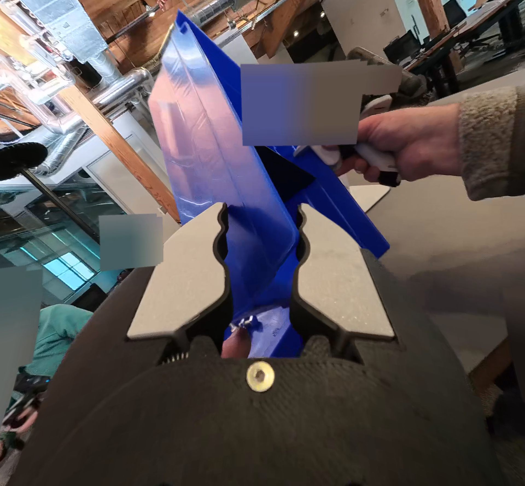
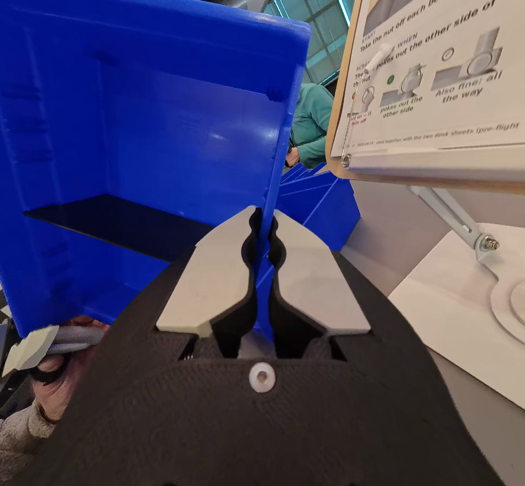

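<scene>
A blue plastic bin (image 1: pixel 199 131) is lifted and tilted on its side above the grey table (image 1: pixel 440 259). My left gripper (image 1: pixel 262 211) is open, and a rounded corner of the bin lies between its spread fingers. Small silver screws (image 1: pixel 241 327) lie in the bin close to the gripper's base. My right gripper (image 2: pixel 265 213) is shut on the thin side wall of the bin (image 2: pixel 142 103), next to a black divider (image 2: pixel 113 225) inside it. In the left wrist view a hand (image 1: pixel 412 145) holds the right gripper's white handle; its fingers are hidden there by a blurred patch.
A board with a printed sheet (image 2: pixel 426 74) hangs on a white arm (image 2: pixel 454 222) at the right, over a white base (image 2: pixel 454 316). More blue bins (image 2: pixel 318 205) stand behind. A person in a green top (image 2: pixel 312 125) is beyond them.
</scene>
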### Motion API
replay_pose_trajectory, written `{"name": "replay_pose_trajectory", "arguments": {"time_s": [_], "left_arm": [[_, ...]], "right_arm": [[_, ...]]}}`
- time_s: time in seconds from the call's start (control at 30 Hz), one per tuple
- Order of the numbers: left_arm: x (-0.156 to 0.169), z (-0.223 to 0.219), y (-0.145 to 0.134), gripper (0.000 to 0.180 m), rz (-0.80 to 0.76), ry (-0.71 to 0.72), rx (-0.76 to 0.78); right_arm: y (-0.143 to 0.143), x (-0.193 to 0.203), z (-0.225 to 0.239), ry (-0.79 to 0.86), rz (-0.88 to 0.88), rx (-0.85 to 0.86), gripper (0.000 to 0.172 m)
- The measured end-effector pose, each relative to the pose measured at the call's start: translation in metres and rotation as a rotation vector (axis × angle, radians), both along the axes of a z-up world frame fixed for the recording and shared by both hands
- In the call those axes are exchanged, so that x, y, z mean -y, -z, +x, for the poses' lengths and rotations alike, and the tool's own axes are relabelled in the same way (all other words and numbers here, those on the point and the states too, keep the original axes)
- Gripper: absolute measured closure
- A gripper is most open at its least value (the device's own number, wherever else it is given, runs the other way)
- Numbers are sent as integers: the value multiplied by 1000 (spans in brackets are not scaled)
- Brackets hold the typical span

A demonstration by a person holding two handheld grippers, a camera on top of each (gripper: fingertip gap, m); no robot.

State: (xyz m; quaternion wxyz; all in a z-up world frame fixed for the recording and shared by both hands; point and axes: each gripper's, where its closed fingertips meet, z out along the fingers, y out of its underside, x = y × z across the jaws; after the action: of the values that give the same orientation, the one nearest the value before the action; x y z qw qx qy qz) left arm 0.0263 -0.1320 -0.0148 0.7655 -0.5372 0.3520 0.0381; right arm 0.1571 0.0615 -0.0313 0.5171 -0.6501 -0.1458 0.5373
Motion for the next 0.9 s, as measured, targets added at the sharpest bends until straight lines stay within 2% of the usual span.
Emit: {"name": "replay_pose_trajectory", "arguments": {"time_s": [0.33,0.43,0.53,0.67,0.77,0.9], "left_arm": [[19,18,22,133,-54,107,-5],[30,29,25,130,-66,203,9],[45,26,16,132,-61,301,107],[33,-6,11,132,-92,218,139],[14,-35,19,132,-150,136,176],[-20,-83,44,133,-253,-48,157]], "right_arm": [[-34,14,28,69,121,50,169],[-43,23,44,91,161,85,169],[-55,31,75,144,205,111,169],[-59,41,122,256,273,294,167],[-67,52,156,277,296,353,168],[-86,61,224,378,285,440,168]]}}
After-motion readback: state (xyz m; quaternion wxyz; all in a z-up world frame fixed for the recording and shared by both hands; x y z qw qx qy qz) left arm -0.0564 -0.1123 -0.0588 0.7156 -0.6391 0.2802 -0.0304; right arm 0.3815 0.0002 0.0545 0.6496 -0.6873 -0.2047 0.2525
